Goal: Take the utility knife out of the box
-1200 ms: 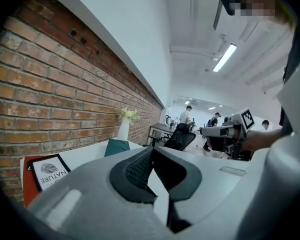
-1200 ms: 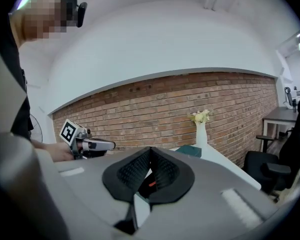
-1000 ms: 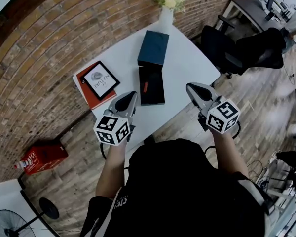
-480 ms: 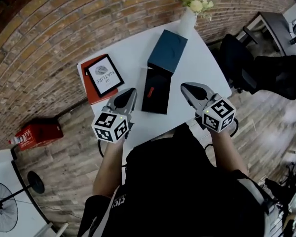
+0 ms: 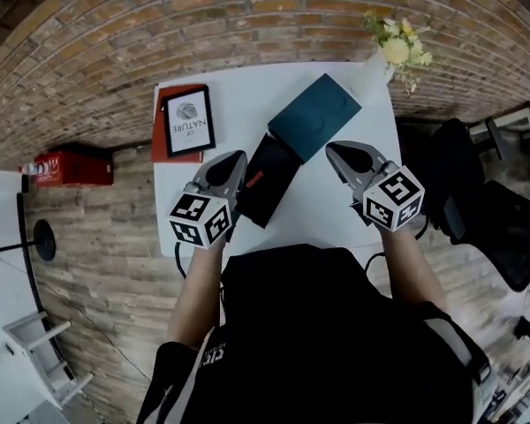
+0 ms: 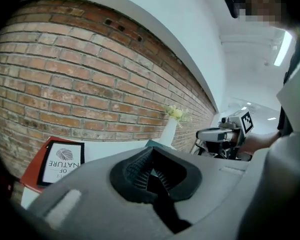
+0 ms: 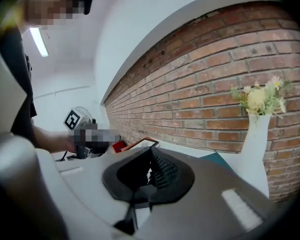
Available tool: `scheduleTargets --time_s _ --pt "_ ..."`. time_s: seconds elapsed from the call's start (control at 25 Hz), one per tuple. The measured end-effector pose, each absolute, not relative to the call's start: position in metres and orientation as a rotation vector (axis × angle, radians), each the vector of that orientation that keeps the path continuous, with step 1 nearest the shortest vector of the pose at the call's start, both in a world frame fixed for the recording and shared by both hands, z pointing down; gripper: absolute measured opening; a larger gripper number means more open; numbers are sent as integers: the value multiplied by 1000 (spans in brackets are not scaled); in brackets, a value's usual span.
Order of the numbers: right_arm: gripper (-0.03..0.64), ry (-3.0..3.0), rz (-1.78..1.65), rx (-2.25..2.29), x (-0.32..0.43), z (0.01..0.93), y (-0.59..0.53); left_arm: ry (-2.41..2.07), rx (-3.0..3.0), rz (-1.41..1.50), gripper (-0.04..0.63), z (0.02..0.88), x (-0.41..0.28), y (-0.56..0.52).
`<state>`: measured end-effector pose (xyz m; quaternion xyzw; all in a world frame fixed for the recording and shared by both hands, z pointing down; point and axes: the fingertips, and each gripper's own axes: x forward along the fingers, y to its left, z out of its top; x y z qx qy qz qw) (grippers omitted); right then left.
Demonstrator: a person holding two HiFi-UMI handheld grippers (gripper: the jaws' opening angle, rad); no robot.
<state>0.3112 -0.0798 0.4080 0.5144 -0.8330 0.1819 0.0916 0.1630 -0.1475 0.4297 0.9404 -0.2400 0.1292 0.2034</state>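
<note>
An open black box (image 5: 274, 184) lies on the white table (image 5: 238, 95). In it rests a small red-orange utility knife (image 5: 257, 181). The box's teal lid (image 5: 314, 117) lies against its far end, and its edge shows as teal lid (image 7: 217, 160) in the right gripper view. My left gripper (image 5: 233, 160) hovers just left of the box, its jaws shut and empty. My right gripper (image 5: 337, 152) hangs to the right of the box, near the lid, also shut with nothing in it. Neither gripper touches the box.
A framed print (image 5: 191, 120) lies on a red book (image 5: 162, 140) at the table's left. A white vase (image 5: 373, 71) of flowers stands at the far right corner. A brick wall runs behind. A red case (image 5: 64, 166) sits on the floor at left, a black chair (image 5: 477, 206) at right.
The head view has swung round, so the table now lies straight ahead. Both grippers have come in over the near part of the table and now flank the box. Their jaws look unchanged.
</note>
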Motion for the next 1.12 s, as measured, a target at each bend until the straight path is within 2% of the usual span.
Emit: scheduleTargets --time_s 0.2,0.44,1.12 --pt "2 -2532 576 1283 303 432 -88 -846 2556 372 6 433 152 -144" --pt "2 -2527 503 1034 255 451 -111 -953 2479 364 6 451 110 -151" --pt "40 -2252 275 467 144 547 -108 -922 2406 313 6 511 58 -144"
